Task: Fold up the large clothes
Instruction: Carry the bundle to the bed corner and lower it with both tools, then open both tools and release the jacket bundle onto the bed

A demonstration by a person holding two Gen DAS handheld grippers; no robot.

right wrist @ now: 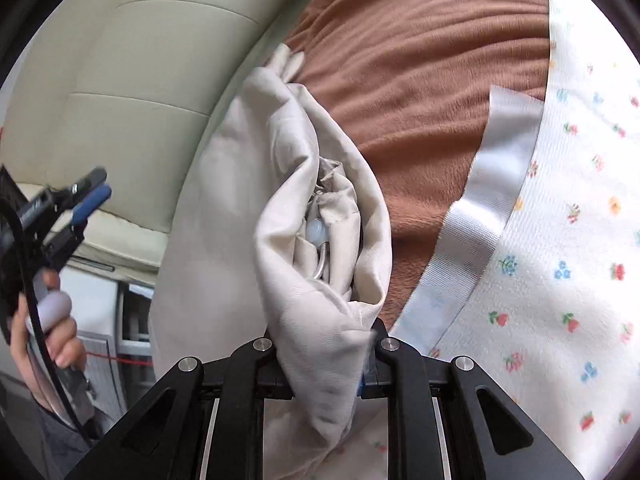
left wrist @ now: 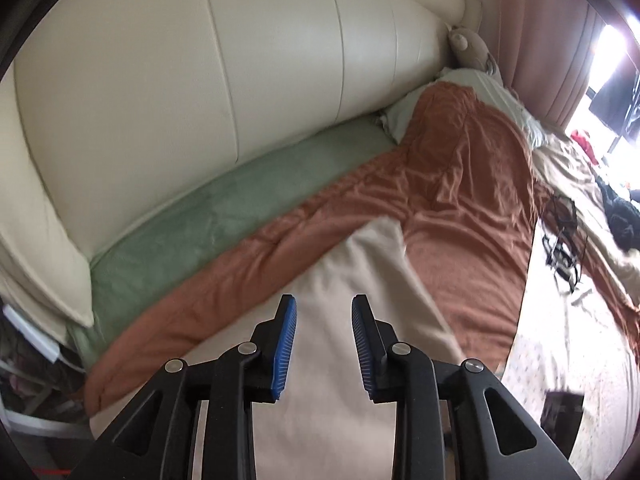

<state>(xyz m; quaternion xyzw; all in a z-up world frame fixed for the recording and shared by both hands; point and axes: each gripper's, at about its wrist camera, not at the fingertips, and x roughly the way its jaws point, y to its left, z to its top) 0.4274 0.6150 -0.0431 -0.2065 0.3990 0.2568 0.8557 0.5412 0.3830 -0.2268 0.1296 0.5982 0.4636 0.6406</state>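
Inspecting both wrist views, I find my right hand-held gripper (right wrist: pixel 326 364) clamped on a bunched fold of the beige garment (right wrist: pixel 320 240), which fills the space between its fingers and rises ahead of the camera in a crumpled roll. A pale button and a metal loop show inside the folds. My left hand-held gripper (left wrist: pixel 324 340) stands with its blue pads (left wrist: pixel 286 344) apart and nothing between them; it hovers over a flat stretch of the same beige garment (left wrist: pixel 360 300). The garment lies on a rust-brown blanket (left wrist: pixel 460 184) spread across the bed. A green blanket (left wrist: pixel 192 232) runs along the cream padded headboard (left wrist: pixel 200 80). A floral sheet (right wrist: pixel 560 240) with a satin border (right wrist: pixel 488 208) lies to the right of the brown blanket. From the right wrist view, the left hand-held gripper (right wrist: pixel 90 192) is well apart from the garment, on the left.
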